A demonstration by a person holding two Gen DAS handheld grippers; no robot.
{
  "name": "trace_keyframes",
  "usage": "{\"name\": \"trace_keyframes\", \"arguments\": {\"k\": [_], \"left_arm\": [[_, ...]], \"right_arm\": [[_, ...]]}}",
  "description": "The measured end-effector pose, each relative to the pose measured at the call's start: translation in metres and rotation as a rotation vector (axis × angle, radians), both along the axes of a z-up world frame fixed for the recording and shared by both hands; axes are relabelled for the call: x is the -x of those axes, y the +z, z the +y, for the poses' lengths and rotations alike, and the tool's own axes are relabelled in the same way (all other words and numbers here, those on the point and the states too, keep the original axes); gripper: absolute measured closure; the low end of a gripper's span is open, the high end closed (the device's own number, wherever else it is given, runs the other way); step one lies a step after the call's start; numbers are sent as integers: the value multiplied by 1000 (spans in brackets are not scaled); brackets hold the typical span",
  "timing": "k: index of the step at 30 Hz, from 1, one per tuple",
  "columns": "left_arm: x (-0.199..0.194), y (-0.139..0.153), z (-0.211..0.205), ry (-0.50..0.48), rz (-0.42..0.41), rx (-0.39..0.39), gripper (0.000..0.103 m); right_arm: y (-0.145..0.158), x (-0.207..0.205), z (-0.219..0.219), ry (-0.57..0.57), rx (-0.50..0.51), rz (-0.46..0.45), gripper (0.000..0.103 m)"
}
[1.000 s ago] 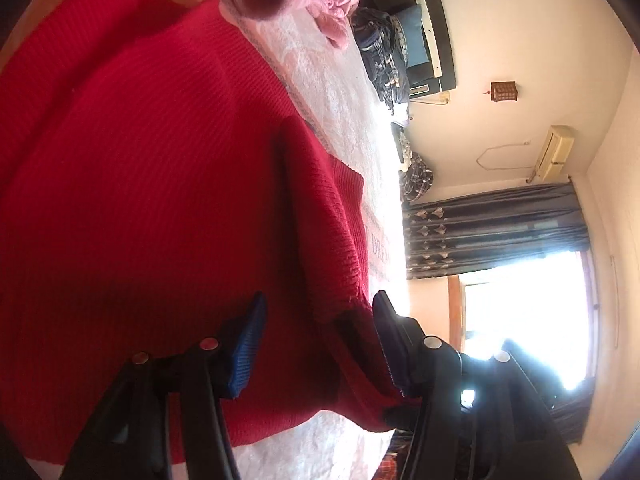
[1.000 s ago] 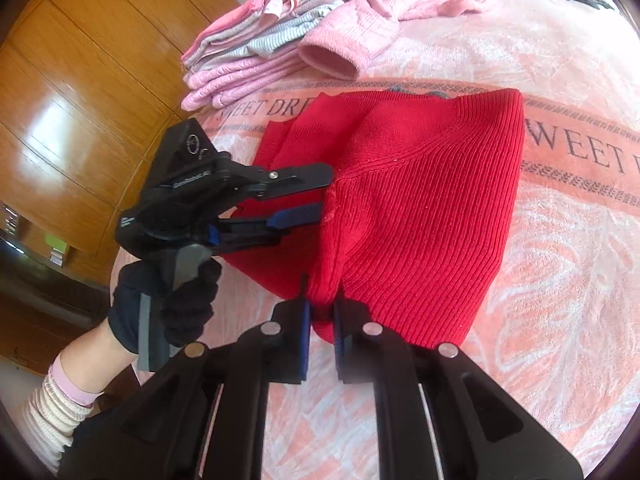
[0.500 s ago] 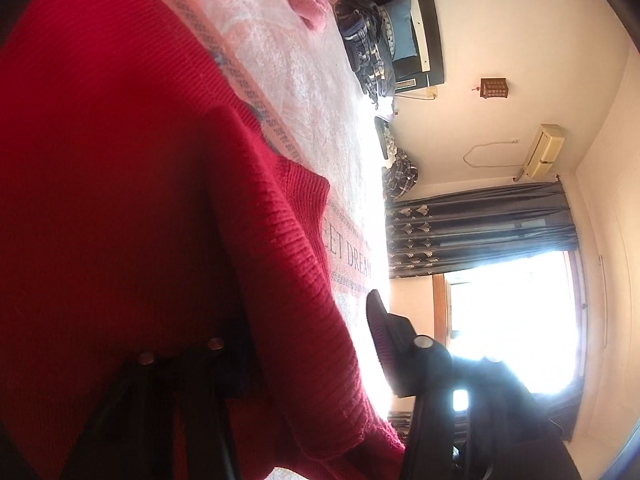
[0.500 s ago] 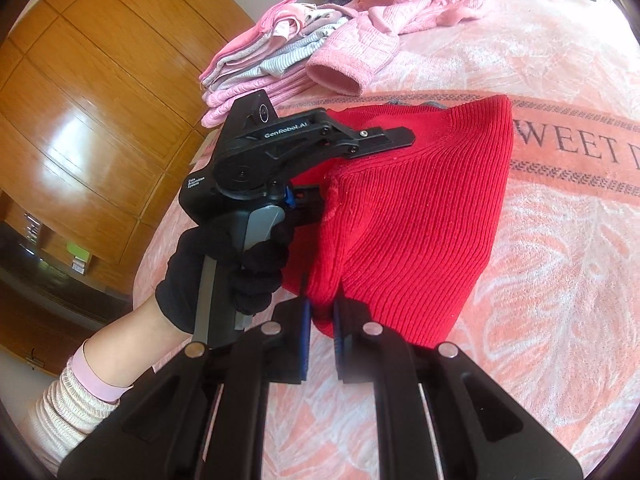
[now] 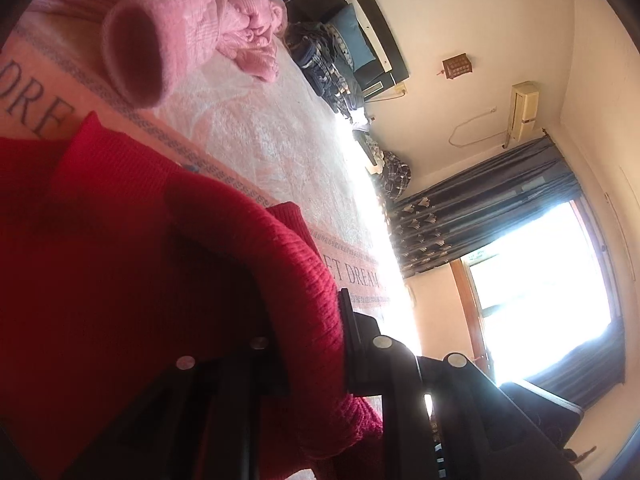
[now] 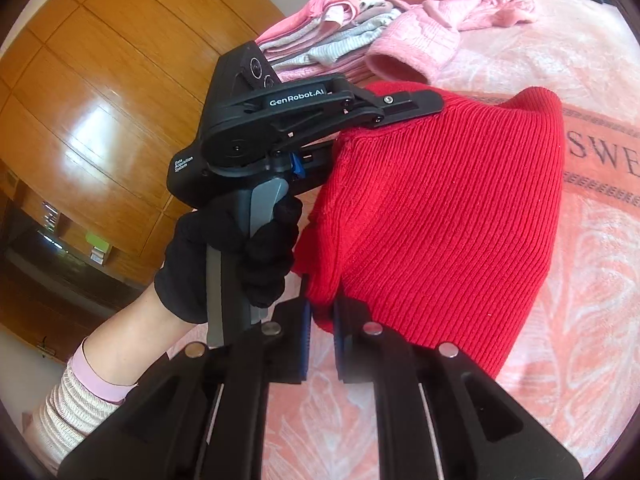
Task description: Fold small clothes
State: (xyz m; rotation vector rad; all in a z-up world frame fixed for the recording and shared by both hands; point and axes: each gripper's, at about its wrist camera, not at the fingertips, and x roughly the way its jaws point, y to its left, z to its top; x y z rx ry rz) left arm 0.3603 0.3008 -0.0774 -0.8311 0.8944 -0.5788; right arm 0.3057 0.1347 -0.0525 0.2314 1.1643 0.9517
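Red ribbed knitwear [image 6: 448, 216] is held lifted above a pink bedspread [image 6: 580, 288], which bears grey lettering along a patterned band. No boxes or baskets can be seen (the nearest thing to storage is a stack of folded pink and grey clothes [image 6: 320, 48] at the far edge of the bed, beside a wooden wardrobe [image 6: 88, 92]). A loose pink sweater [image 6: 452, 28] is spread next to that stack, its open cuff turned toward the knitwear.

The garment is seen as a bright red, vertically ribbed piece, doubled over so that a rounded fold runs along its top and its lower edge hangs down toward the bedspread. Its lower corner is pinched by the right gripper [image 6: 320, 332], whose blue-padded jaws are drawn close together on the fabric. Its upper edge is taken by the left gripper [image 6: 384, 120], which is grasped by a black-gloved hand [image 6: 236, 256] with a striped sleeve cuff at the wrist. In the left wrist view the red fabric [image 5: 168, 280] is draped between and over that gripper's fingers, so the left gripper [image 5: 304, 344] is judged to be clamped on a thick fold of it, with one finger partly hidden beneath the cloth.

A curtained window [image 5: 532, 264] and a wall air conditioner [image 5: 524, 108] are visible behind.
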Motion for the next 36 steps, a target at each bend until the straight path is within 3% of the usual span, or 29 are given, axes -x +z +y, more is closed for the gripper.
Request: {"name": "trace_keyframes", "arguments": {"k": [6,12,17,19,22,25,27,29,32,34,36], "left_arm": [[20,7,65,47,-33,-66,87],[27,-33,112,115,20,-108,87],[29,-62,116,124,61,-135,85],[30,-63,116,134,71,-115,82],[27,-58,121,158,86,-99,73],[26,-49,130,221,82,-67,60],[21,-49,132,245,95,-49,59],[13,-52,127,248,119,-63,59],[6,-60,116,241,154,-81,60],[7,-55,108,234,112,-120,76],[12,-39,100,219,26,-133,83]], "right_arm": [[-4,6,76,80,29,-25,95],[-39,7,133,114,108,6,95],[-69,2,148,111,190,41,91],[-69,4,143,121,194,52,86],[-51,9,120,135,179,35,65],[-29,6,79,82,184,-11,62],[-21,7,52,27,200,-49,62],[-19,4,29,-18,193,-66,62],[-27,0,-2,-67,124,-22,62],[-35,-3,-17,-87,112,-5,62],[-43,-3,-24,-98,113,15,62]]}}
